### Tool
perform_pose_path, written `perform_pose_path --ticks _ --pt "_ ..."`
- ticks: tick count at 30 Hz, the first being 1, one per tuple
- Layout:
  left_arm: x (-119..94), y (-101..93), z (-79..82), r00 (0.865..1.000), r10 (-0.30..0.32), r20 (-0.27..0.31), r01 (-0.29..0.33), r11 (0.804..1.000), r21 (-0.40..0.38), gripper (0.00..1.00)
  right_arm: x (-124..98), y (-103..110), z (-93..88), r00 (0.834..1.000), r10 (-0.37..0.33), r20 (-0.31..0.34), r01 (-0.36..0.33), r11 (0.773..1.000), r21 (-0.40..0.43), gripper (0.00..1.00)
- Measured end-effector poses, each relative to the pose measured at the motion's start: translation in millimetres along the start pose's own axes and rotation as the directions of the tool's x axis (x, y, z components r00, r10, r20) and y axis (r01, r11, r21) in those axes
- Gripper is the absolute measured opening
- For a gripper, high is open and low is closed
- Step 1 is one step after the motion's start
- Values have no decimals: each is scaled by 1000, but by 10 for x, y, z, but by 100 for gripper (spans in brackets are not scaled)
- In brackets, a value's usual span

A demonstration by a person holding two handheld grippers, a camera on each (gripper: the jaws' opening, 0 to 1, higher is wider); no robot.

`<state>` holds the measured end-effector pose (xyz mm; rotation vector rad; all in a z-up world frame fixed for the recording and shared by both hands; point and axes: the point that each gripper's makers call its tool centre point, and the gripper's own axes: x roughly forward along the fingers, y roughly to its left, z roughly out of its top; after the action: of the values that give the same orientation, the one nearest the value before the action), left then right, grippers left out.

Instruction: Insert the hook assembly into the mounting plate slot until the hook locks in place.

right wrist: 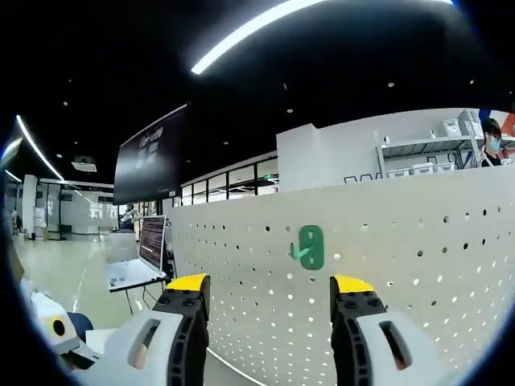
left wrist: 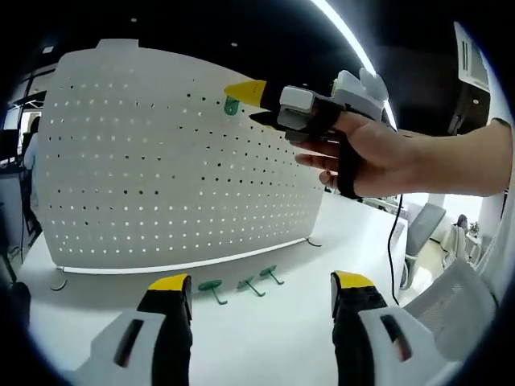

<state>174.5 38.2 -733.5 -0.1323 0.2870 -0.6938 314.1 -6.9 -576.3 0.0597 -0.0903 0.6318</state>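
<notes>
A white pegboard mounting plate [left wrist: 161,177] stands upright on a white table [left wrist: 265,330]. One green hook [left wrist: 232,105] sits on the plate near its top; in the right gripper view this hook [right wrist: 310,247] hangs on the board [right wrist: 418,265] ahead, between my jaws and untouched. A hand holds my right gripper [left wrist: 251,106] just right of that hook, jaws apart. Three loose green hooks [left wrist: 249,285] lie on the table at the plate's foot. My left gripper [left wrist: 261,283] hovers open above the table near them. The right gripper [right wrist: 269,284] is open and empty.
The plate's small feet [left wrist: 58,283] rest on the table. Beyond the board's left end are an open laptop [right wrist: 137,269] and a large dark screen [right wrist: 151,157]. Office chairs [left wrist: 422,233] stand past the table's right edge. A person [right wrist: 491,141] stands behind the board.
</notes>
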Motion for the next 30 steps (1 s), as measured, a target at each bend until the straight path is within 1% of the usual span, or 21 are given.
perform_pose_path --ticks 2,8,10,15,22,27,30 --pt "-4 1 2 1000 1 0 -1 1000 0 72 -52 9 -32 1000 11 -8 -11 1000 -12 58" --pt "-20 -3 -13 1000 -1 -7 1 1000 10 72 -298 9 -182 998 42 -47 -43 999 -15 59" --pt "-19 -6 -20 1000 -4 -11 4 1000 10 72 -360 6 -227 998 41 -55 -41 999 -7 60" --pt "-22 -2 -15 1000 -7 -15 7 1000 13 73 -577 -9 -448 994 43 -104 -43 999 -4 60" --pt "-32 -9 -44 1000 -10 -29 10 1000 25 73 -856 -22 -669 986 47 -163 -48 999 0 61" --pt "-54 10 -60 999 -6 -36 7 1000 26 73 -1038 -61 -773 981 44 -189 -43 999 7 61" --pt "-63 21 -72 999 -6 -41 7 1000 24 73 -1123 -94 -798 981 35 -190 -33 999 16 62"
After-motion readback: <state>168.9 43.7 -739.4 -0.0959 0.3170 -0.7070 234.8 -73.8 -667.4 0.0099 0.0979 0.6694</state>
